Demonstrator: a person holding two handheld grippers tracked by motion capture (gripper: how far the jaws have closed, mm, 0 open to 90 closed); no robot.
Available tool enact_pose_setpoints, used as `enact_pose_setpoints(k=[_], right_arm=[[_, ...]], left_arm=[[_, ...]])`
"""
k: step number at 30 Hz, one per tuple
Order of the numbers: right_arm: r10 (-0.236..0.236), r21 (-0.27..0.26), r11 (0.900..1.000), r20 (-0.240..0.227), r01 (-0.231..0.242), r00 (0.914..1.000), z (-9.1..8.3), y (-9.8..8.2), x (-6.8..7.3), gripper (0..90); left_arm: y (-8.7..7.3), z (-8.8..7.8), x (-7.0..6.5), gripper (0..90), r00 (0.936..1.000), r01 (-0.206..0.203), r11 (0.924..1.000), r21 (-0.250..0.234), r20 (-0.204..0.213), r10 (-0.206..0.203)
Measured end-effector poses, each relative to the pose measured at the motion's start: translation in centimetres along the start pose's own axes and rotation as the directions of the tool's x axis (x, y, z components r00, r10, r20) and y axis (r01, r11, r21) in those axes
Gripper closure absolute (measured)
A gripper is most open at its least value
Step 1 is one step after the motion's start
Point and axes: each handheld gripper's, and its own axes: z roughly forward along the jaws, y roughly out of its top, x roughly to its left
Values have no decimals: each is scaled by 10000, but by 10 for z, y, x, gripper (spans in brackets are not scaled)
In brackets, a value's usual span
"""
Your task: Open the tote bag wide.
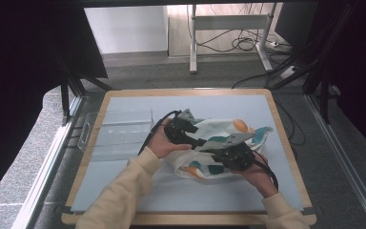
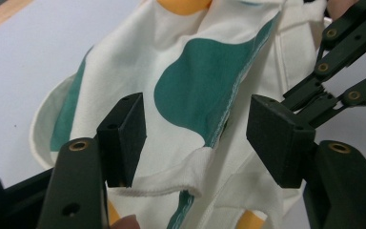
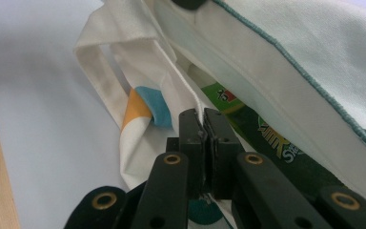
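Note:
A white cloth bag [image 1: 219,131] with teal and orange patches lies crumpled in the middle of the blue mat. My left gripper [image 1: 195,139] reaches into it from the left. In the left gripper view the left gripper [image 2: 200,129] is open, its pads standing wide on either side of the bag's [image 2: 195,81] folded hem without pressing it. My right gripper [image 1: 215,153] is at the bag's near side. In the right gripper view the right gripper [image 3: 202,117] is shut on the bag's [image 3: 290,43] white edge. A green printed packet [image 3: 267,138] shows inside the bag.
A clear plastic tray [image 1: 119,131] stands on the table's left side, close to the left hand. The wooden table rim [image 1: 286,138] frames the mat [image 1: 138,191]. The right gripper's linkage bars [image 2: 336,57] cross the left gripper view's upper right. Desk legs and cables lie beyond.

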Motion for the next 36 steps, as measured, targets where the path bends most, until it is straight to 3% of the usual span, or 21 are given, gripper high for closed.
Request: enact_pose_setpoints(k=[9, 16, 23, 28, 36], right_arm=[[47, -17, 10000, -26, -47, 10000, 0, 0, 0, 857], [48, -21, 10000, -31, -48, 10000, 0, 0, 0, 854], [67, -7, 10000, -40, -68, 10000, 0, 0, 0, 854], [77, -15, 10000, -59, -77, 10000, 0, -1, -1, 852], [102, -87, 9999, -69, -103, 9999, -1, -1, 0, 852]], left_arm=[[-1, 15, -5, 415, 9989, -468, 9975, 532, -55, 472], [-3, 22, -8, 614, 9954, -923, 9892, 1134, -137, 944], [-4, 23, -7, 811, 9961, -873, 9886, 1228, 236, 851], [-2, 21, -6, 826, 9947, -976, 9857, 1371, 446, 922], [3, 16, -3, 827, 9966, -810, 9893, 1217, 236, 787]])
